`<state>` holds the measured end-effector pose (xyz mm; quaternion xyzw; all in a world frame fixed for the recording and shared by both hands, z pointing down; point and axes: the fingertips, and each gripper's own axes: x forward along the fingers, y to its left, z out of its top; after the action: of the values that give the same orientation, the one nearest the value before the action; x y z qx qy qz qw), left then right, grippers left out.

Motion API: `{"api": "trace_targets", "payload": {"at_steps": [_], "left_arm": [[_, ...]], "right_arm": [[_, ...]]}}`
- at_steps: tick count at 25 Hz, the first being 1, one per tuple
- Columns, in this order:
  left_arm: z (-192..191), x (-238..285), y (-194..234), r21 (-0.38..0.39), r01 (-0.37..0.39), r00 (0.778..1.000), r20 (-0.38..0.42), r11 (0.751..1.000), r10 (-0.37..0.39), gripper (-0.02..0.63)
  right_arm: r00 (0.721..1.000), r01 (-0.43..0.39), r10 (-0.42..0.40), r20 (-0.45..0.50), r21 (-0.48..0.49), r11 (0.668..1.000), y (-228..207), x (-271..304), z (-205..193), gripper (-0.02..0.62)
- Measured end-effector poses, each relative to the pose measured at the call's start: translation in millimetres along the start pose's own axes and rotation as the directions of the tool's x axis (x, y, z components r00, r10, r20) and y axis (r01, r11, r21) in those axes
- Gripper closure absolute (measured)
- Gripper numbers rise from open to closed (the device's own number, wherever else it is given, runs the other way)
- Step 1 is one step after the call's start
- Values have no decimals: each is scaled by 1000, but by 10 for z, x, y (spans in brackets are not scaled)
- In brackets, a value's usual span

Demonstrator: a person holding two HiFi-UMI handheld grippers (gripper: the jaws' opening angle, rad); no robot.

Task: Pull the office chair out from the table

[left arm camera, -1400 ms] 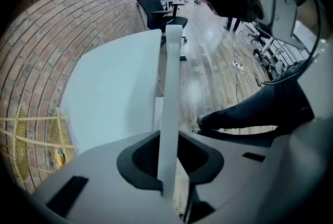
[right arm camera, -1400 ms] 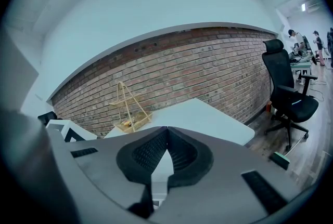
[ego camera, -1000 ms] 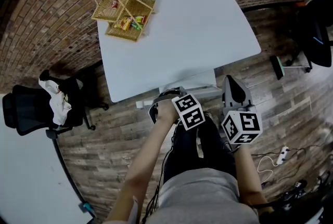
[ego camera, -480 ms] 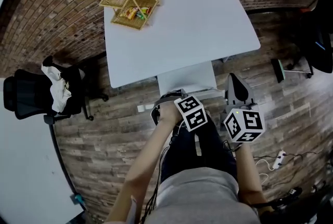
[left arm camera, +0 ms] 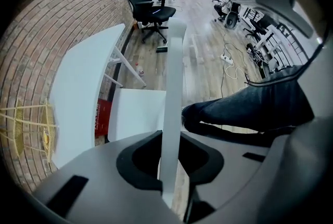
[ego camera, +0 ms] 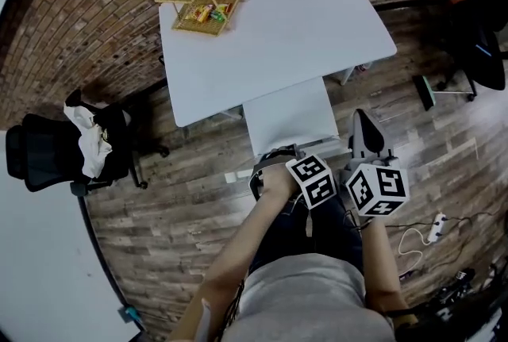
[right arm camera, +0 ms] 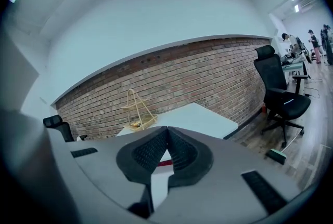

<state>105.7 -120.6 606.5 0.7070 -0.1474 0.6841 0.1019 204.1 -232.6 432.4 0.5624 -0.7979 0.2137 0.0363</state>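
Clamping the chair back [left arm camera: 173, 62] edge-on, the left gripper [left arm camera: 169, 159] pointed down just off the table's [ego camera: 270, 23] near edge. The right gripper's [right arm camera: 165, 144] jaws sat together, empty.

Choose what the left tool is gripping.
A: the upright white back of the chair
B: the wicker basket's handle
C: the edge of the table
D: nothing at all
A: in the left gripper view, the left tool has its jaws pressed on either side of the thin white chair back.
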Motion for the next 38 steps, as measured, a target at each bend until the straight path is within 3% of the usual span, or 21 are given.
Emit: {"api": "trace_targets", "payload": {"at_steps": [8, 15, 31, 38], "left_arm": [[-67, -26, -336, 53, 28, 1000, 0, 998, -28, 522], [-45, -38, -534, 44, 3, 1000, -1, 999, -3, 522], [42, -77, -1362, -107, 3, 1000, -20, 994, -5, 520], [42, -99, -1519, -159, 0, 1000, 10, 987, 2, 516]], "right_arm": [[998, 55, -56, 14, 19, 998, 124, -432, -204, 583], [998, 61, -61, 10, 11, 998, -21, -647, -249, 583], [989, -147, 145, -39, -50, 988, -133, -1229, -322, 583], [982, -185, 182, -58, -50, 981, -69, -1375, -420, 583]]}}
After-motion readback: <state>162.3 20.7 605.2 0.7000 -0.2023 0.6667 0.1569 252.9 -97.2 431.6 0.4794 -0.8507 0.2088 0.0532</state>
